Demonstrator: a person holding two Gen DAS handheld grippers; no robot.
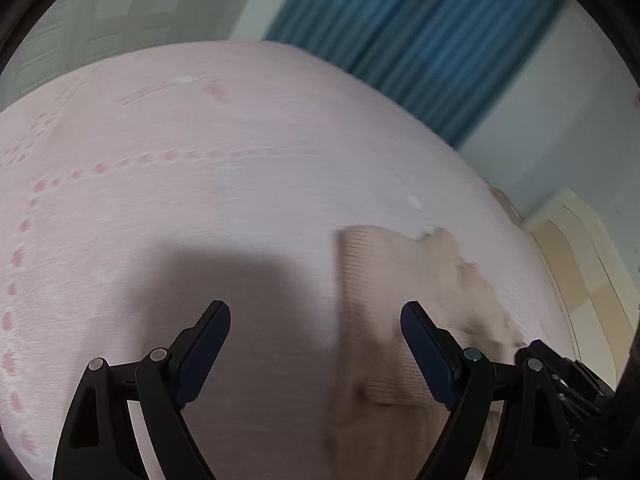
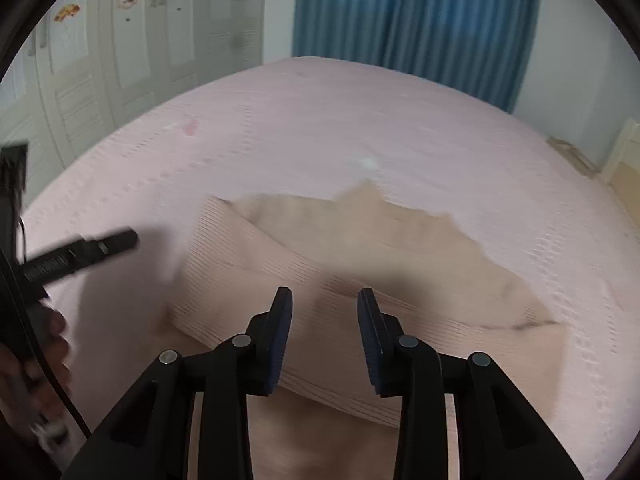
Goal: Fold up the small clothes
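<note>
A small beige ribbed garment (image 2: 360,264) lies folded on the pink bed (image 2: 320,120). In the left wrist view it (image 1: 384,280) lies right of centre. My right gripper (image 2: 325,300) is open and empty, just above the garment's near fold. My left gripper (image 1: 316,312) is wide open and empty; its right finger (image 1: 424,344) is over the garment's left part, its left finger over bare sheet. The left gripper also shows in the right wrist view (image 2: 96,248), to the left of the garment.
The bed's pink sheet (image 1: 200,140) has a dotted pattern. A blue curtain (image 2: 420,20) and white wardrobe doors (image 2: 120,40) stand behind the bed. A cream headboard (image 1: 580,264) is at the right edge.
</note>
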